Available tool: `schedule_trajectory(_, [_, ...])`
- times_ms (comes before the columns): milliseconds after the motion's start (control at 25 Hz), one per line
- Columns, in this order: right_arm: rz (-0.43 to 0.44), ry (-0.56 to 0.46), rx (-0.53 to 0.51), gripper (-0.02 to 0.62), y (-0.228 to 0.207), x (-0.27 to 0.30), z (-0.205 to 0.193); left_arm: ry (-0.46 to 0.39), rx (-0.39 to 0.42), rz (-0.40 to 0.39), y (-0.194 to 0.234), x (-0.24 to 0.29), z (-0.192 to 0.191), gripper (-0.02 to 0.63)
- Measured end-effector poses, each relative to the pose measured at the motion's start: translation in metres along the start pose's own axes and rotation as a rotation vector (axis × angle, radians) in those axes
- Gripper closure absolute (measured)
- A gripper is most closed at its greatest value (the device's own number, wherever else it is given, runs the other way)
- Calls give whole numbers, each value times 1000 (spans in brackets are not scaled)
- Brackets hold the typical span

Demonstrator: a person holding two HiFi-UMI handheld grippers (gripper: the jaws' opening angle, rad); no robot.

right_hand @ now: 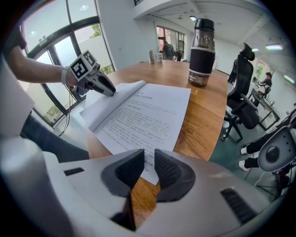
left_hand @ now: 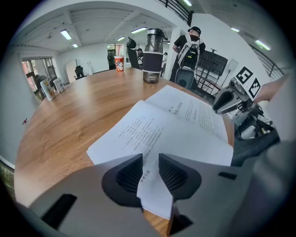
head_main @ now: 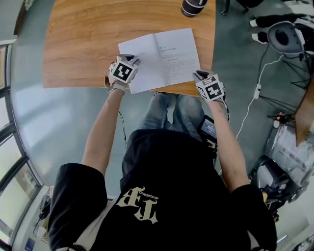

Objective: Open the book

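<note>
A thin white book (head_main: 162, 56) lies open on the wooden table (head_main: 83, 39), its printed pages facing up near the front edge. My left gripper (head_main: 134, 62) is shut on the left page's near edge; in the left gripper view the paper (left_hand: 162, 125) runs between the pads of that gripper (left_hand: 150, 173). My right gripper (head_main: 198, 75) is shut on the near corner of the right page (right_hand: 143, 111), which shows pinched between the ribbed pads of the right gripper (right_hand: 149, 169). The left page curls up slightly where the left gripper (right_hand: 108, 90) holds it.
A dark insulated bottle (head_main: 193, 7) stands on the table beyond the book, also visible as the bottle (right_hand: 202, 46) in the right gripper view. An office chair (head_main: 287, 37) and cables are on the floor to the right. The person's legs are under the table's front edge.
</note>
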State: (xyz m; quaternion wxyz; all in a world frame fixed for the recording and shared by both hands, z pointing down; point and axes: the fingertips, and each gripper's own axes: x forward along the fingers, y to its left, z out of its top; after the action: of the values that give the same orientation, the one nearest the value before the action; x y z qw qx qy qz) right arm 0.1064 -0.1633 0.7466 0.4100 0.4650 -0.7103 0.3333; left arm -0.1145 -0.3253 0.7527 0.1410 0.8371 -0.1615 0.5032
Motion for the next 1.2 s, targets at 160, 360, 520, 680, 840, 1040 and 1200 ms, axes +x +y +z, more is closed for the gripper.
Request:
schedule_trajectory(160, [-11,5,-9,538,1,0,1,16,0,4,1,0,0,491])
schedule_trajectory(360, [-20,3,0,538,2,0,0,19,-10,-4,0,1,-1,491])
schedule_trajectory(520, [-11,14,-25,586,12,1,1,16,-5,7,1,1,0,491])
schedule_trajectory(680, [-5,19,-34,604,19,1,1,17,-5,9,1,0,0,491])
schedule_trajectory(840, [1,12,-30,604,19,1,2,24,-10,15,2,-1,-1,491])
schedule_trajectory(1040, [7,6,-33,604,19,1,2,24,-27,15,1,0,-3,491])
schedule_trajectory(1200, [5,-1,-34,604,18,0,1,11,-38,9,1,-1,-4,491])
